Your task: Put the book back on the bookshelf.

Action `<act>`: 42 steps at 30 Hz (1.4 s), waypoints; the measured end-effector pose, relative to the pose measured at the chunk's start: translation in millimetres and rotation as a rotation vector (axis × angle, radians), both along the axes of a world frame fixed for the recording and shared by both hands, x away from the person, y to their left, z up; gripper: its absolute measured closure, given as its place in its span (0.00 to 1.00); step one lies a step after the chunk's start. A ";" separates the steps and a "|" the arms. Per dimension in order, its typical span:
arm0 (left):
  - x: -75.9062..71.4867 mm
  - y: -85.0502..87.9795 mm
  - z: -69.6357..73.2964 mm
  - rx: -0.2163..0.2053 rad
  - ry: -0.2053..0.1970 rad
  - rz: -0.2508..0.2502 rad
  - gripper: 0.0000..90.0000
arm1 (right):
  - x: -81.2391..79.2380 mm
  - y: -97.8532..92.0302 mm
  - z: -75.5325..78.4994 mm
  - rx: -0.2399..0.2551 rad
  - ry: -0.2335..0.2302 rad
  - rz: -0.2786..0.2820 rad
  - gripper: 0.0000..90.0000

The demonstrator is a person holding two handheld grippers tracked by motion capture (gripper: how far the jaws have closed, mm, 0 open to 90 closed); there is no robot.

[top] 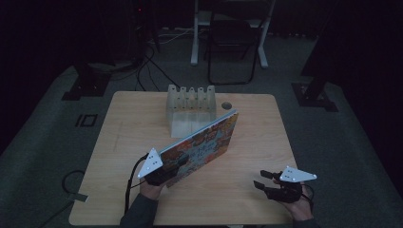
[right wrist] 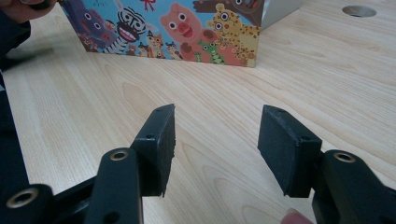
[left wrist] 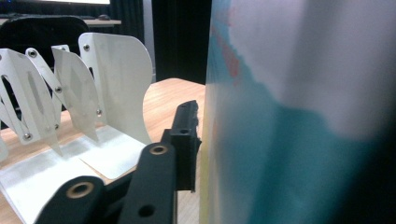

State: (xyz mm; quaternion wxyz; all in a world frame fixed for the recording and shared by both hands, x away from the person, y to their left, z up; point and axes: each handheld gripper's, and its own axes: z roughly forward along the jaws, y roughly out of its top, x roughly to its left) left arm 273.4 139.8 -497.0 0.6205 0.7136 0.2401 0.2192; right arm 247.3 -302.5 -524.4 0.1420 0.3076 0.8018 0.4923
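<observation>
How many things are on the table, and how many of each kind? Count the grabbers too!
Picture book: 1
White rack: 1
Grabbers: 2, the left gripper shut on the book and the right gripper open
Total: 4

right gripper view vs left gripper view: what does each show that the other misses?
Right gripper view: the book's cartoon-animal cover, the right gripper with jaws apart over bare wood, and the table's round hole. Left gripper view: the white rack with its upright dividers, and the left gripper's pad pressed to the book, whose cover is a blur there. Both: the book and the wooden table.
</observation>
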 end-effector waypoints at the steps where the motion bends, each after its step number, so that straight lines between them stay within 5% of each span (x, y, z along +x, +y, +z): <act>1: -0.3 -0.6 -0.3 -0.007 -0.005 0.008 0.83 | 0.2 -0.1 -0.2 0.001 -0.001 -0.001 0.51; 13: 2.1 0.7 -6.2 -0.066 0.002 0.013 0.79 | 0.8 -0.8 -5.5 -0.003 0.006 -0.007 0.51; 26: 0.4 -1.5 -7.6 -0.067 -0.012 0.024 0.89 | 0.8 -4.0 -9.7 -0.011 0.015 -0.021 0.51; 42: -3.6 -6.1 -9.5 -0.040 -0.031 0.021 0.86 | -3.7 -9.6 -15.9 -0.049 0.023 -0.046 0.51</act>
